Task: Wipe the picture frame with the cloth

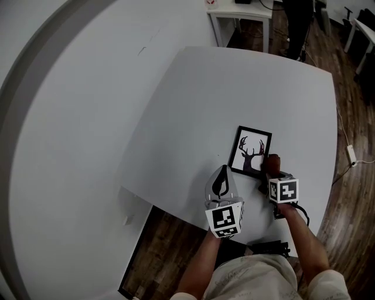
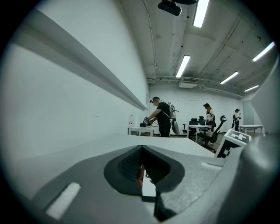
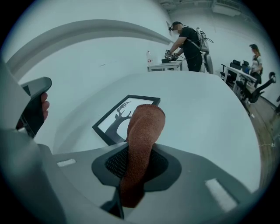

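A black picture frame [image 1: 252,151] [image 3: 114,120] with a deer silhouette lies flat on the white table [image 1: 246,88], near its front edge. My right gripper [image 1: 271,170] [image 3: 136,162] is shut on a rust-brown cloth [image 1: 272,162] [image 3: 142,131]. The cloth's free end hangs over the frame's near right corner; I cannot tell whether it touches. My left gripper [image 1: 221,181] [image 2: 142,175] sits just left of the frame's near corner, jaws shut with nothing between them. It also shows at the left of the right gripper view, left gripper [image 3: 33,105].
A curved white wall [image 1: 70,117] runs along the table's left side. A small white side table [image 1: 240,13] stands beyond the far edge. People [image 3: 188,37] work at desks in the background. A cable and adapter [image 1: 351,153] lie on the wooden floor at right.
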Available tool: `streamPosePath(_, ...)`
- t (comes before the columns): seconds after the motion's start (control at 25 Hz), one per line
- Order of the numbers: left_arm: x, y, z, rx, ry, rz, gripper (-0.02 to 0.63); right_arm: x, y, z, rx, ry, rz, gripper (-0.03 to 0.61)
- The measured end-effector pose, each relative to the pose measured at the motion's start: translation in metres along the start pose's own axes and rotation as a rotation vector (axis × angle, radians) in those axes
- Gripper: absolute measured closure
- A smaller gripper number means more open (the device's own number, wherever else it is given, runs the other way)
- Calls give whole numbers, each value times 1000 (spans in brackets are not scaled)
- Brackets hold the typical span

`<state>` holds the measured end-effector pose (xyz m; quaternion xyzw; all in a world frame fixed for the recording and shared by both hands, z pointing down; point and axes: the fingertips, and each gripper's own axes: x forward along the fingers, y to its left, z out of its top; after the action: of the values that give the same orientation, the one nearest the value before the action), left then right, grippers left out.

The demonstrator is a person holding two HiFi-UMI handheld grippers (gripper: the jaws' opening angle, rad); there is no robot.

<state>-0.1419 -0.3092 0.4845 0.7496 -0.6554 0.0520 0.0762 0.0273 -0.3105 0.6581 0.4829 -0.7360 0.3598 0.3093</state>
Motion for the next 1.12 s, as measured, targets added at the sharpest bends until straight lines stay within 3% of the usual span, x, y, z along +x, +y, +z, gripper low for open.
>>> streamPosePath(0.12, 0, -3, 1, 17, -2, -1, 614, -8, 1, 6, 5, -37, 10, 479)
streamPosePath(0.2, -1, -4, 6, 25, -11, -1, 614, -22, 5, 22, -8, -114, 27, 479)
streamPosePath(0.32, -5, -9, 22, 23, -37, -9, 614, -59, 16, 58, -84, -312, 43, 479)
streamPosePath(0.48, -12, -17, 49, 42, -92, -21, 614, -124, 36, 102, -261, -590, 15, 479)
streamPosePath(0.64, -21, -24, 67, 53, -136, -29, 614, -173, 48, 120, -295, -786, 18, 479)
streamPosePath(0.88, -34, -34, 77, 85, -180, -47, 614, -214, 49, 118, -315, -945, 13, 479)
streamPosePath(1.12, -46, -45, 83, 75, -191, -57, 614, -239, 49, 116, -323, -1013, 23, 479)
